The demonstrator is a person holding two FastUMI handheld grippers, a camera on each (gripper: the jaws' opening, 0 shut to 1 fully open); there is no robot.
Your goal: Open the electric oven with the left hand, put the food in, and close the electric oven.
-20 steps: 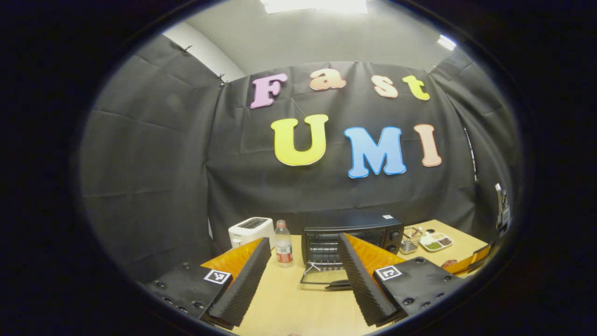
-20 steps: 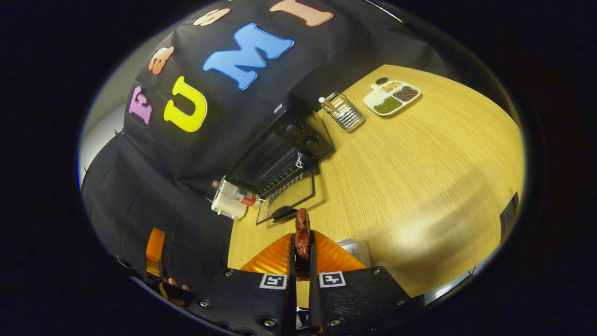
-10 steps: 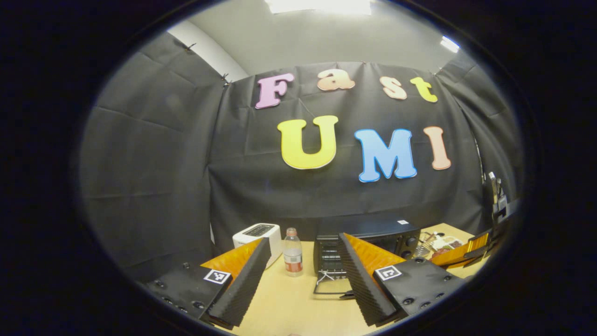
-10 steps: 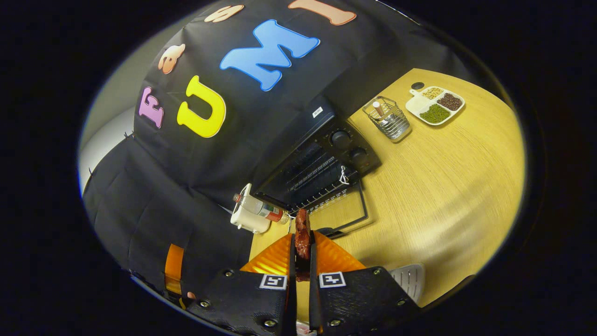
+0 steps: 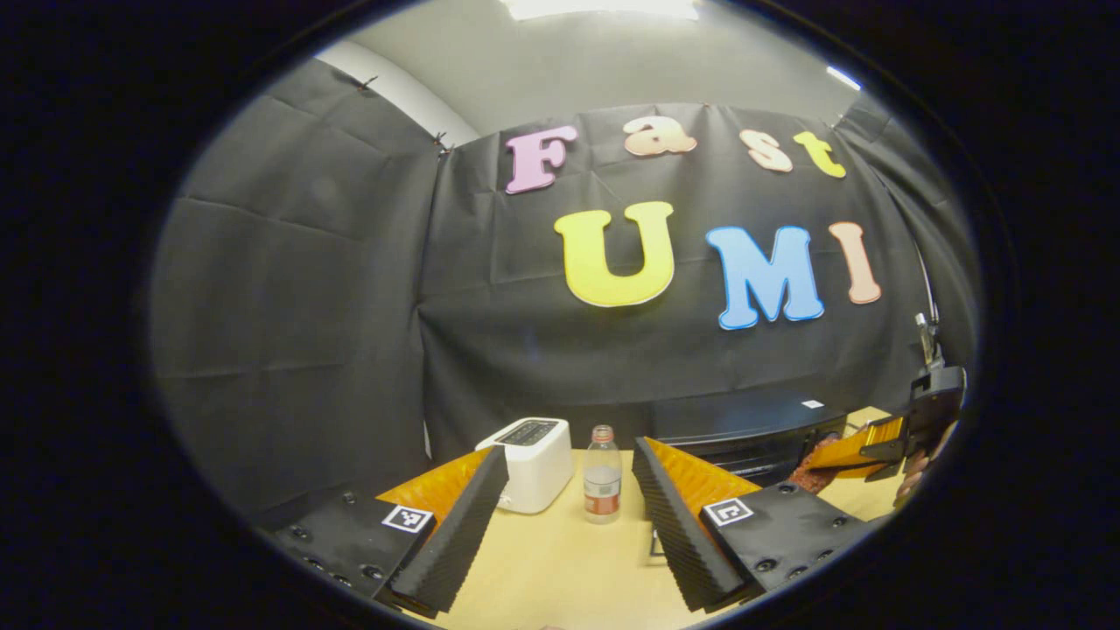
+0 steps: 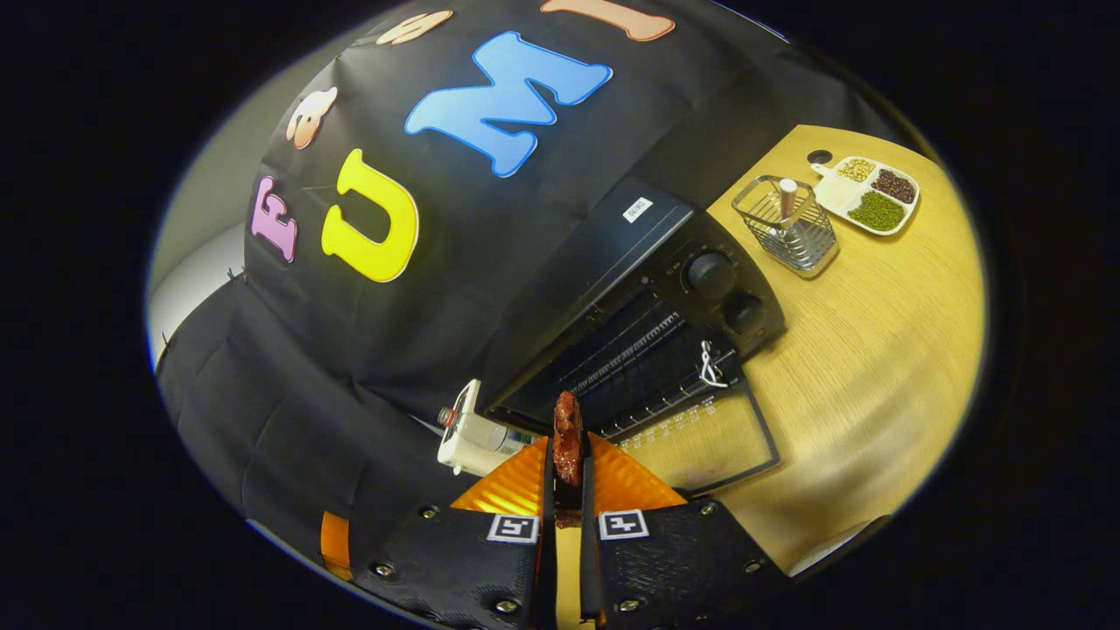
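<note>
Right tool [image 6: 567, 468] pinches a dark reddish, lumpy food piece [image 6: 567, 437] before the open black oven [image 6: 630, 332]; left tool [image 5: 569, 490] spread

Black electric oven [image 6: 612, 262] at back of tabletop [image 6: 875, 350], door [image 6: 700, 442] open, dropped flat fwd w/ glass pane; wire rack [image 6: 652, 359] visible inside, two knobs on its right panel. Food [image 6: 568, 437]: dark red-brown meat piece, upright, pinched in right claw [image 6: 567, 477], just in front of oven opening.
</note>
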